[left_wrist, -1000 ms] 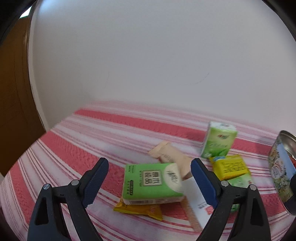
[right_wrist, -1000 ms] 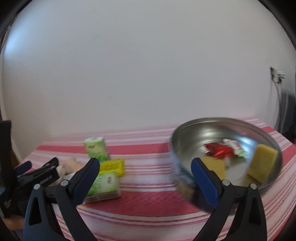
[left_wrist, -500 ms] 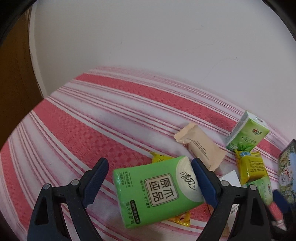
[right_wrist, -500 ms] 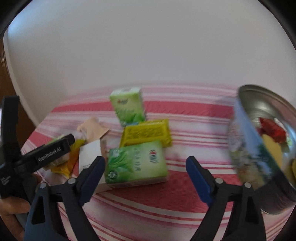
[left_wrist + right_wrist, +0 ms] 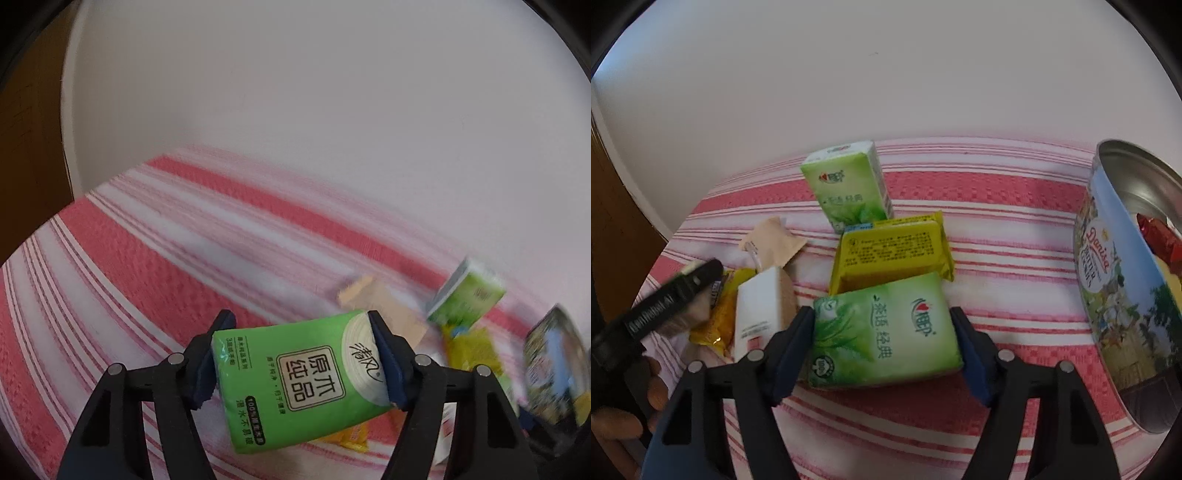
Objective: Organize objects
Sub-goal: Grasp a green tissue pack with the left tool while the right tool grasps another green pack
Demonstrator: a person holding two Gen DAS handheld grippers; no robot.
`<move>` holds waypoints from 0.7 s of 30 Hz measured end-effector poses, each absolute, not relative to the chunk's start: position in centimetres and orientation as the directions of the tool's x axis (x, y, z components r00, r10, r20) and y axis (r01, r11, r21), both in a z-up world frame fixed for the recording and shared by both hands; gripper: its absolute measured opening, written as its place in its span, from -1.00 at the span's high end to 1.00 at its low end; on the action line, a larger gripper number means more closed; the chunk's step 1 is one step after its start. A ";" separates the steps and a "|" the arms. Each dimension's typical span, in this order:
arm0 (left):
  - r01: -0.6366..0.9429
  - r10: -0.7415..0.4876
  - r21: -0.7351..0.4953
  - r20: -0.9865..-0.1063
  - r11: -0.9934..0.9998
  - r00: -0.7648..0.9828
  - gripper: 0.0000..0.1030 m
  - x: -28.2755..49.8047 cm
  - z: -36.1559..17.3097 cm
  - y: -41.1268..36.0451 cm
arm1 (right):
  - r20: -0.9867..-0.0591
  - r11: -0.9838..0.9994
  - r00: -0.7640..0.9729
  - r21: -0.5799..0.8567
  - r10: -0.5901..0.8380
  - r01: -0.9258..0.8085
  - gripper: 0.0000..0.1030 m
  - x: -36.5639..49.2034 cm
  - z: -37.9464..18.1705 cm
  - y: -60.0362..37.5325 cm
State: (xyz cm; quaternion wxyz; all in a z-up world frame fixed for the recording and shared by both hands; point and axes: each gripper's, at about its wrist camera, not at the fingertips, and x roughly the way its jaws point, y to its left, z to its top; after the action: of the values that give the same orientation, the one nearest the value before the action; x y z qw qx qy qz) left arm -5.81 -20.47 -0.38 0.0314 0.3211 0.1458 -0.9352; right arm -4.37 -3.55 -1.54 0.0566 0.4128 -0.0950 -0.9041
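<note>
The left gripper (image 5: pixel 299 354) has its jaws clamped on a bright green tissue pack (image 5: pixel 299 380) printed "原木纯品", held above the red-striped tabletop (image 5: pixel 147 266). The right gripper (image 5: pixel 882 343) has its jaws pressed against both ends of a pale green tissue pack (image 5: pixel 882 332) lying flat. At its 12 o'clock lies a yellow packet (image 5: pixel 890 254); at 3 o'clock stands a "Danisa Butter Cookies" tin (image 5: pixel 1115 295).

Left gripper (image 5: pixel 300 363) fingers clamped; right gripper (image 5: pixel 882 349) fingers closed in.
</note>
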 end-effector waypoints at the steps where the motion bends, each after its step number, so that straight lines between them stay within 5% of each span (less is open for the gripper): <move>1: 0.150 0.035 -0.265 -0.583 -0.953 -0.811 -0.41 -5.6 0.0 -20.9 | -0.729 -0.973 -0.659 0.228 -0.186 0.022 -0.41 -4.2 -1.4 -3.4; 12: 0.098 0.000 -0.229 -0.394 -0.968 -0.919 -0.41 -3.3 2.7 -18.7 | -0.366 -0.982 -0.931 0.175 0.000 -0.068 -0.41 3.2 4.8 -0.1; 21: 0.054 0.027 -0.200 -0.382 -0.978 -0.924 -0.41 -2.1 3.0 -15.4 | -0.284 -0.980 -0.954 0.140 0.096 -0.140 -0.42 5.0 6.1 1.8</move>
State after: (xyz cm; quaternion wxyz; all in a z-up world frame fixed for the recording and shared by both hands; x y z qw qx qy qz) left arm -2.11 -15.41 3.00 0.0068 0.1952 0.1037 -0.9752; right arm 5.04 1.79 6.05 -0.0600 0.1395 -0.0793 -0.9852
